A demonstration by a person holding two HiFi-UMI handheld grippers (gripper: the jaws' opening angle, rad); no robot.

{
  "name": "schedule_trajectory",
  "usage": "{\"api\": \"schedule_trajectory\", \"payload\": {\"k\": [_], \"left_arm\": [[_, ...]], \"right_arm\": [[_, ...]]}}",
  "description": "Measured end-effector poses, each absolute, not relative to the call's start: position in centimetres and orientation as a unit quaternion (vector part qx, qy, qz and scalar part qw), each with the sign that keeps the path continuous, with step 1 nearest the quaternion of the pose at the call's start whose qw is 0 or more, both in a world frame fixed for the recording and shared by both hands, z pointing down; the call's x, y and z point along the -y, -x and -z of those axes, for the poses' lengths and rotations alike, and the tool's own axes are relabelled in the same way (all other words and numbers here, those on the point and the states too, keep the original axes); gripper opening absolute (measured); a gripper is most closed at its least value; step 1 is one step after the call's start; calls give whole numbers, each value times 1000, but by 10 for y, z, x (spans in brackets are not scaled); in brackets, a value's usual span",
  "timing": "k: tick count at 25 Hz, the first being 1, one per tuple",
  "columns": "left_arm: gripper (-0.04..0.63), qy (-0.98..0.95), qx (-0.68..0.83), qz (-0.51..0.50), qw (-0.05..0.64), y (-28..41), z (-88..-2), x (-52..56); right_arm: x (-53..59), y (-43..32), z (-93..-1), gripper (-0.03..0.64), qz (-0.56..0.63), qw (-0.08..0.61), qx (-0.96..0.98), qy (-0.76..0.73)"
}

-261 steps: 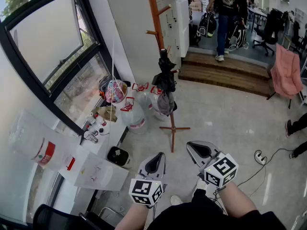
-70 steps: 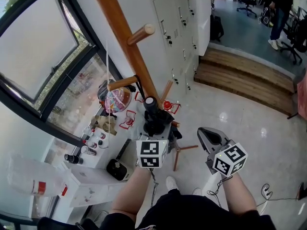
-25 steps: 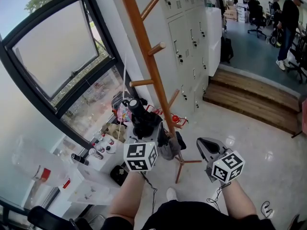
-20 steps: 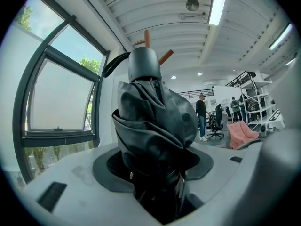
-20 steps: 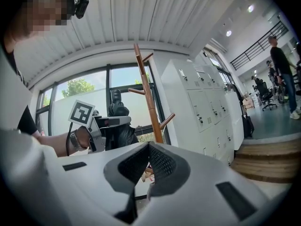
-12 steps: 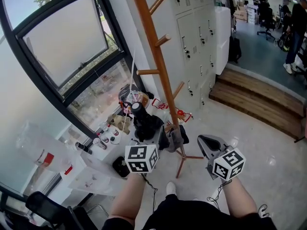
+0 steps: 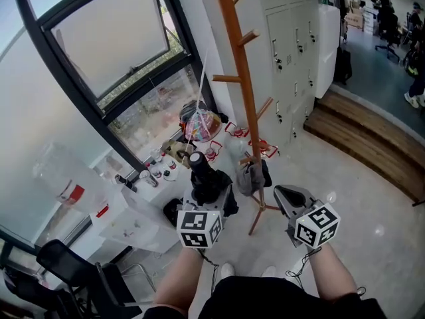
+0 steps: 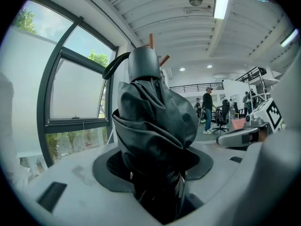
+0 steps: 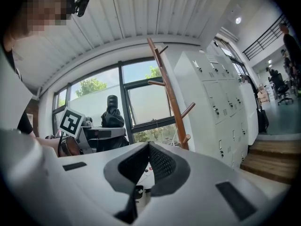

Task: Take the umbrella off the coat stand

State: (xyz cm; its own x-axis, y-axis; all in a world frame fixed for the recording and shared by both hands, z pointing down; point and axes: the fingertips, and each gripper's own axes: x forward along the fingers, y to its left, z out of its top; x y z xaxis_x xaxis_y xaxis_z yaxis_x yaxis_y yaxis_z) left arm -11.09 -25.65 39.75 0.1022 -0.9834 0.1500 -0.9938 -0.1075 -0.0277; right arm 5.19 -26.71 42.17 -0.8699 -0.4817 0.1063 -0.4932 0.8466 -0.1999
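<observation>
Beside the big window [image 7: 99,42], at the left: gripping a folded black umbrella [image 7: 201,173] in the left gripper [image 7: 211,199], with the jaws spread wide round the bunched cloth and pressing on it from both sides. Held upright, knobbed end up and loop strap at the top. Seen from the left gripper view, filling the whole gap between the jaws with crumpled fabric.

Standing just left of the coat stand [image 7: 240,78] in the head view and apart from its pole. Touching no peg, as far as can be told. Low on that pole, hanging from a peg: a grey bundle [image 7: 251,177], no part of the job.

Further right, hovering above the floor [image 7: 358,198] near the stand's foot: the right gripper [image 7: 282,197], jaws pressed together at the tips and holding nothing.

Judged from this: lifted clear already, with the carrying away now in hand.

Next, draw the umbrella back towards the body and away from the pole. Mind the lower pegs and the grey bundle, to avoid snagging the strap. Keep the squeeze firm against slipping of slack cloth. Leave the right gripper idle unless needed to prop a sagging lower end.
</observation>
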Motion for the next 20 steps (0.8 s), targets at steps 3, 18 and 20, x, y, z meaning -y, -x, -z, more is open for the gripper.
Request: {"api": "schedule_trajectory", "payload": {"k": [3, 18, 20], "left_arm": [[255, -737, 671, -68, 48, 122, -407, 237], [255, -747, 654, -83, 83, 195, -443, 126], [255, -754, 645, -84, 85, 197, -448, 110]], "right_arm": [[256, -33, -425, 54, -112, 31, 964, -240], [160, 69, -430, 54, -114, 43, 966, -228], [143, 72, -434, 54, -115, 45, 964, -238]]}}
